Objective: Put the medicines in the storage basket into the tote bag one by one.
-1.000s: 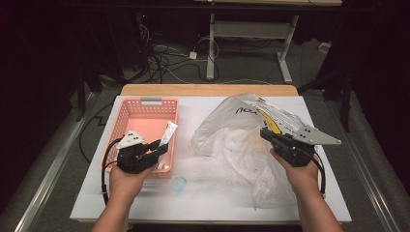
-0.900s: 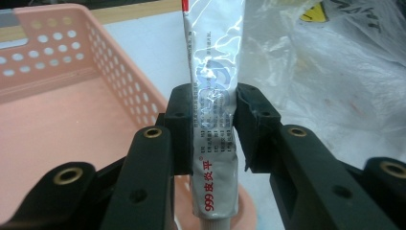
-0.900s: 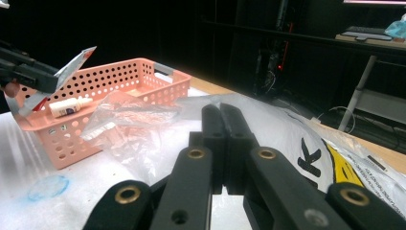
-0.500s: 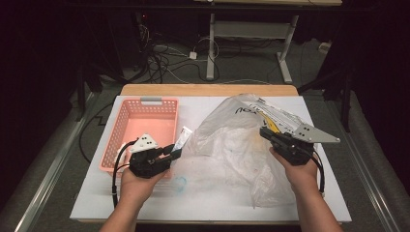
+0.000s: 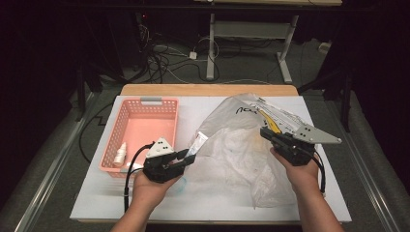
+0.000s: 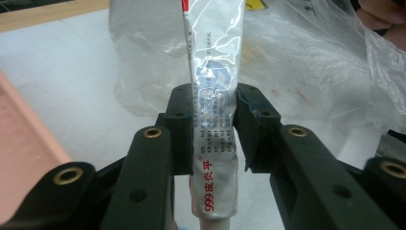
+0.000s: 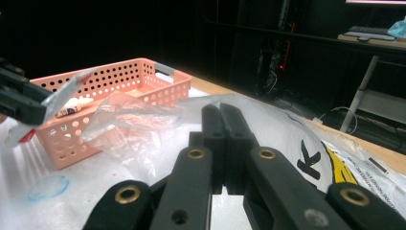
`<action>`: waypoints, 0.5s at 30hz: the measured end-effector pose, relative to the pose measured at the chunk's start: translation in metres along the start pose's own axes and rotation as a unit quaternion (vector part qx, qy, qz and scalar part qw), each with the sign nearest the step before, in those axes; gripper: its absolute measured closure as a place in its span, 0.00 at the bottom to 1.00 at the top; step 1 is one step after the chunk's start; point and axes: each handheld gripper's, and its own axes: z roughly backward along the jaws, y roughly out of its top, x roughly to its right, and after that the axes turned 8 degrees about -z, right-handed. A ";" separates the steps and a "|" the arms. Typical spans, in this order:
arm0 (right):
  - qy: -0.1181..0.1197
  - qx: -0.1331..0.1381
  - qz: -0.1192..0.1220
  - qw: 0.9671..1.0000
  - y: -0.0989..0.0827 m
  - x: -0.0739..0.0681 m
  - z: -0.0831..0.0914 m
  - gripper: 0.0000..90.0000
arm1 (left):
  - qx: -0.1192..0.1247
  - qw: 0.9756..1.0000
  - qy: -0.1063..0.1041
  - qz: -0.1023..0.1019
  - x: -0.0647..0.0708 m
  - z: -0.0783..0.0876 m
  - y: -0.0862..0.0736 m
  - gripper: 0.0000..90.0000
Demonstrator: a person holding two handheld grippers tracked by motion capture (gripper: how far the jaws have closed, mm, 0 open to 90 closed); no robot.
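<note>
Two claws: left (image 6: 213,124) pinching "999" tube (image 6: 214,96), right (image 7: 222,143) pressed together.

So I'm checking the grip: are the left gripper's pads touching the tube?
Touching: the left gripper view shows the left gripper pads pressed against both sides of the tube.

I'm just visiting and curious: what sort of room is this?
Probably a lab or workshop: a white table with a pink basket and a plastic bag laid out, tangled cables on the floor, metal desk legs behind.
</note>
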 end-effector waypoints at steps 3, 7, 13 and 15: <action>0.001 0.001 0.003 1.000 0.001 0.000 0.001 1.00 | 0.004 1.000 -0.008 -0.006 0.007 -0.006 0.005 0.75; 0.006 0.004 0.004 1.000 0.004 -0.003 0.000 1.00 | -0.003 1.000 -0.018 -0.015 0.013 -0.019 0.011 0.75; 0.008 0.002 0.004 1.000 0.003 -0.003 -0.003 1.00 | -0.011 0.999 -0.022 -0.031 0.022 -0.036 0.018 0.75; 0.009 0.002 0.003 1.000 0.002 -0.002 -0.003 1.00 | -0.014 0.999 -0.025 -0.034 0.025 -0.041 0.019 0.75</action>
